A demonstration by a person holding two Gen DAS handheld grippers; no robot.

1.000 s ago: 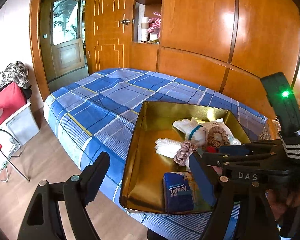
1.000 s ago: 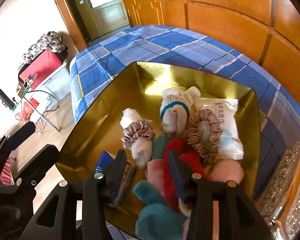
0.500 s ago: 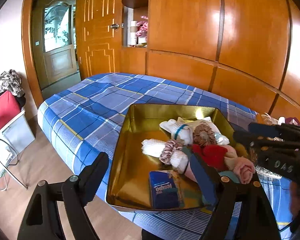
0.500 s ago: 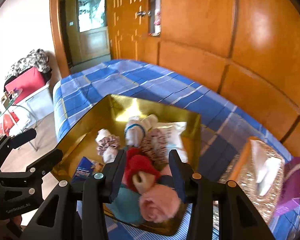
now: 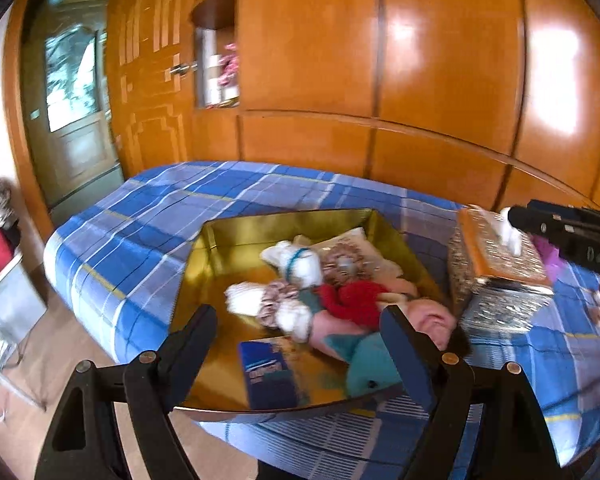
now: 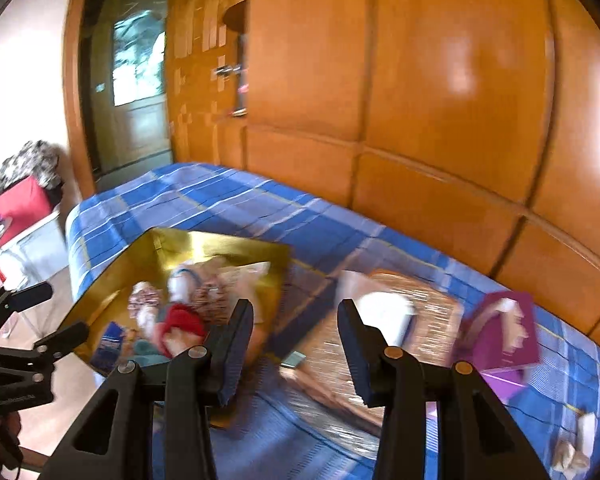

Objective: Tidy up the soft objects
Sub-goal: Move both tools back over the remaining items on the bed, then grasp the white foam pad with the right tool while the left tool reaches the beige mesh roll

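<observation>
Gold tray [image 5: 288, 220] beside glittery tissue box [image 5: 500, 280]; both tools [image 5: 300, 340] [image 6: 296, 336] spread apart, holding nothing

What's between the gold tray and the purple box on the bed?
A sparkly tissue box with a white tissue poking out sits between the gold tray and the purple box; the right wrist view shows it, though blurred.

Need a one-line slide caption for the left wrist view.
Open left gripper over a gold tray of socks and scrunchies on a blue plaid bed.

no text readable, blue packet [image 5: 271, 372] print blurred
</observation>
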